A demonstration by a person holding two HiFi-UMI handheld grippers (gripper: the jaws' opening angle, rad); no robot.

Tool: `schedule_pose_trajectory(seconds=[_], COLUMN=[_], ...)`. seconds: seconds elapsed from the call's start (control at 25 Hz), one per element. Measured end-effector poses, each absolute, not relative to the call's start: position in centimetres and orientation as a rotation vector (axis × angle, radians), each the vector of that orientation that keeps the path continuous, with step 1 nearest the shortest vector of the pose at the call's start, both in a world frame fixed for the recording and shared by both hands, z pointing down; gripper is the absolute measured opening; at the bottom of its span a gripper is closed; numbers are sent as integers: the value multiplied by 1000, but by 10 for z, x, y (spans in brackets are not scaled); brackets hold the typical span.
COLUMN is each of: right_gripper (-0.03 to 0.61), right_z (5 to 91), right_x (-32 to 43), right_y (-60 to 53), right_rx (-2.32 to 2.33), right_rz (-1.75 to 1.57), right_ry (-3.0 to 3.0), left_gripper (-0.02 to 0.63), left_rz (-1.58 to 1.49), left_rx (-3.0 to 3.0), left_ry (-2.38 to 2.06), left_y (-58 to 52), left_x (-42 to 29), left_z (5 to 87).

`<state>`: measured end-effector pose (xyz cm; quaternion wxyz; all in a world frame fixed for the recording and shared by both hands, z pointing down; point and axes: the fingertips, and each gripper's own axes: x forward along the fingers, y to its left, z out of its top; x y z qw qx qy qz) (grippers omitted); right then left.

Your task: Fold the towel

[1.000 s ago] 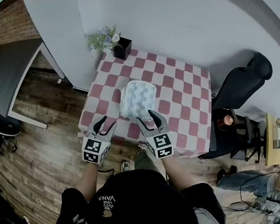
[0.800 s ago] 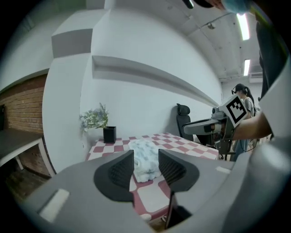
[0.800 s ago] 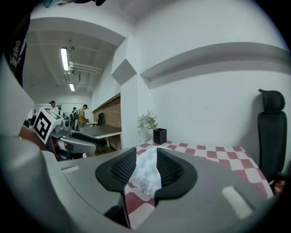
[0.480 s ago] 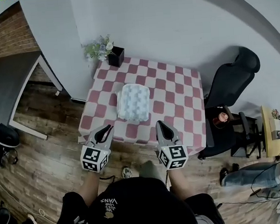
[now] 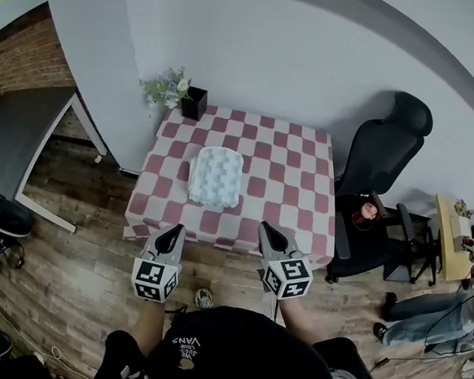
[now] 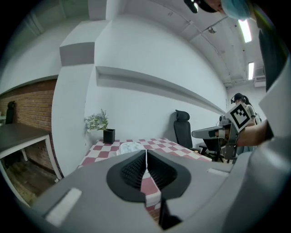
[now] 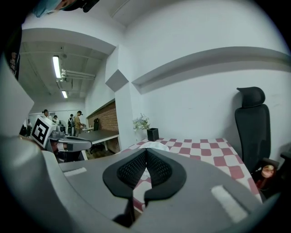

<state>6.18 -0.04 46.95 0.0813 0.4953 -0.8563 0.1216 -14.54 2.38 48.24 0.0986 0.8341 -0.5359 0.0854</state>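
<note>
Back from the table (image 5: pixel 297 180), my left gripper (image 5: pixel 173 232) and right gripper (image 5: pixel 269 229) now hang over the floor (image 5: pixel 72 279), clear of the towel (image 5: pixel 215 176). Both have just closed, empty.

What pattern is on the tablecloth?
The tablecloth has red-and-white checks, clearest in the head view.

left gripper (image 6: pixel 146 153): jaws just closed, empty | towel (image 6: pixel 130 147): on checked table (image 6: pixel 99 149)

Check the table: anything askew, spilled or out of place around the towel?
Nothing stands out. The towel lies folded on the checkered tablecloth, the plant pot stands upright at the far corner, and the left tool and right tool are shut and empty, short of its near edge.
</note>
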Motion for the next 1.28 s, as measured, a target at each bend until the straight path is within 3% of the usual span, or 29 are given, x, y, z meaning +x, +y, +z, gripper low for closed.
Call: schedule_pose_trajectory(seconds=[0.6, 1.28], right_gripper=[5, 5], right_z=[501, 510], right_x=[120, 138], right_y=[70, 99], right_rx=[1320, 1236], right_rz=[475, 445], right_ry=[-2552, -2565], left_gripper=[8, 8], left_rz=[315, 379], left_rx=[2405, 2368], left_ry=[-1655, -1733], left_y=[105, 150], left_x=[-87, -60], left_z=[492, 501])
